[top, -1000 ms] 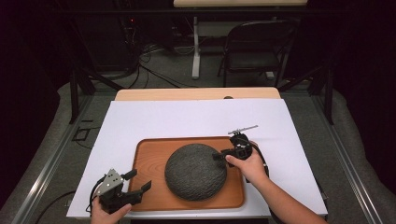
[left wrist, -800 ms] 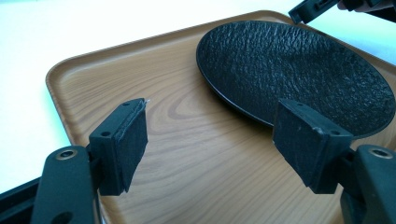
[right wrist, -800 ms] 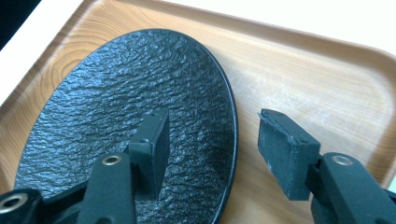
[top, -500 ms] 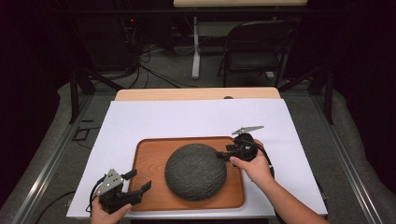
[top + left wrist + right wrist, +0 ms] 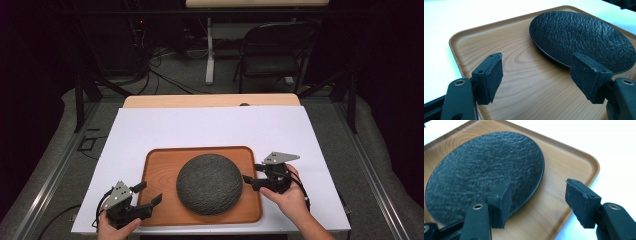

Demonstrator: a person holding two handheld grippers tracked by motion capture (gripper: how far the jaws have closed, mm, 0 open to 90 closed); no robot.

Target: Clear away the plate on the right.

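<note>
On the white table cover point(image 5: 200, 125) a wooden tray point(image 5: 160, 170) carries a dark textured plate point(image 5: 210, 184) at its centre, with the left gripper point(image 5: 145, 195) gaping wide at seven o'clock over the tray's corner and the right gripper point(image 5: 252, 175) spread wide at three o'clock astride its edge.

Left gripper point(image 5: 147, 194) and right gripper point(image 5: 251, 177) are built in black, each topped by a grey 3-cornered plate – small holes are seen in it. 2 black jaws per gripper are faced with rough dark pads point(image 5: 494, 75); a brass-coloured screw is set in each jaw arm. Black cables are trailed. Forearms are bare – no sleeves are seen.
</note>
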